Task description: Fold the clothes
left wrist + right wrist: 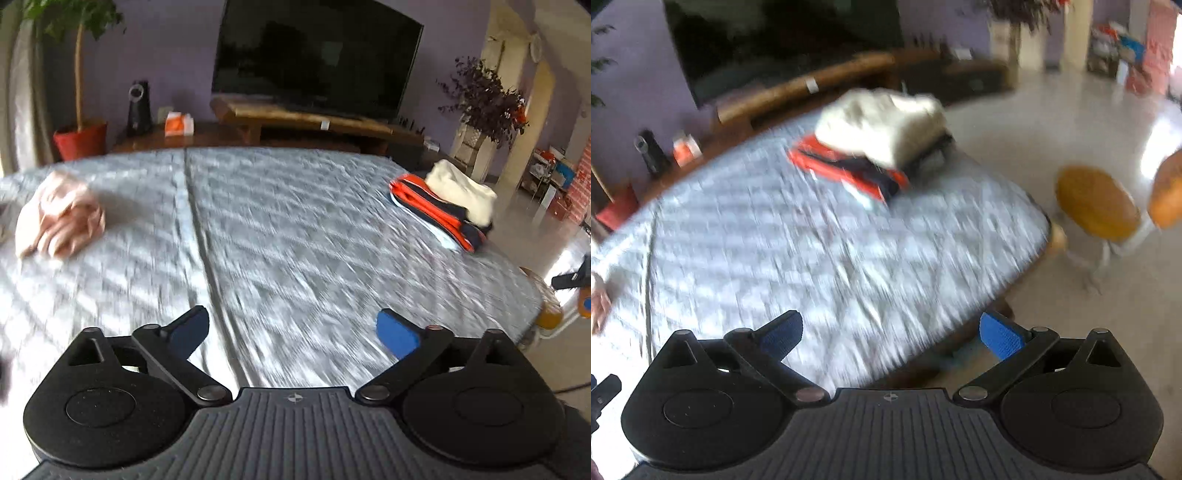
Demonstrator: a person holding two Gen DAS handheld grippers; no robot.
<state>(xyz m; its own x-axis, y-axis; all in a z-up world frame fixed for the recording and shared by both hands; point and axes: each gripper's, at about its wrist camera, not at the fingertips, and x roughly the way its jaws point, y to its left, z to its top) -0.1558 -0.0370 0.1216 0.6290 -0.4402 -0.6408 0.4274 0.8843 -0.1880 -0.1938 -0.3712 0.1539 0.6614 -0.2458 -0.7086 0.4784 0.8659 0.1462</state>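
Note:
A crumpled pink garment lies at the far left of the grey quilted bed. At the bed's right side sits a stack of folded clothes: a cream piece on an orange-and-navy one. The same cream piece and orange-and-navy one show in the blurred right wrist view. My left gripper hovers open over the middle of the bed, nothing between its blue pads. My right gripper is open too, above the bed's near right edge.
Beyond the bed stand a wooden TV bench with a large dark screen, a potted plant in a red pot at left, and a dried-flower vase at right. Orange stools stand on the pale floor to the right.

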